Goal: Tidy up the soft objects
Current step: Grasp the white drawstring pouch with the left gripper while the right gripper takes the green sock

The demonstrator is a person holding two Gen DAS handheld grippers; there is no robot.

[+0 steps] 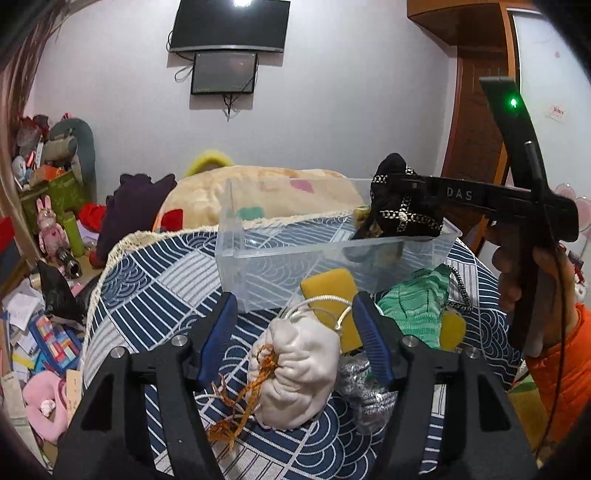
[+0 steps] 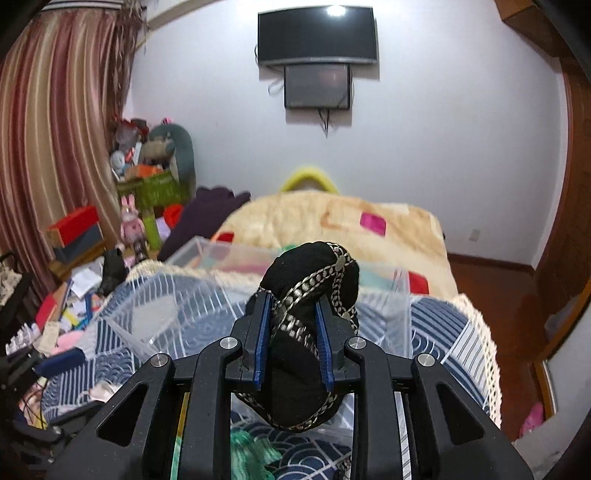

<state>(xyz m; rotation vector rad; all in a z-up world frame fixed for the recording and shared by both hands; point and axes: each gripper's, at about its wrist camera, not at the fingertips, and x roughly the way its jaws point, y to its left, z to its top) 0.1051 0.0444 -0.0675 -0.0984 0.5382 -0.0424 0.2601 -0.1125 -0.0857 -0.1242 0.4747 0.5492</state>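
Note:
A clear plastic bin (image 1: 258, 236) stands on the blue patterned cloth (image 1: 155, 280). My right gripper (image 2: 293, 325) is shut on a black pouch with silver chain trim (image 2: 310, 291) and holds it above the bin's right end; the pouch also shows in the left wrist view (image 1: 399, 206). My left gripper (image 1: 295, 317) is open, its fingers on either side of a white drawstring pouch (image 1: 299, 365) with an orange cord, not touching it. A yellow sponge (image 1: 332, 291), a green knit piece (image 1: 417, 306) and a silver scrubber (image 1: 365, 391) lie close by.
A beige blanket (image 2: 332, 225) covers the bed behind the bin (image 2: 207, 258). A cluttered floor and shelf with toys (image 1: 48, 221) lie at the left. Two screens (image 1: 229, 26) hang on the wall. A wooden door (image 1: 476, 129) stands at the right.

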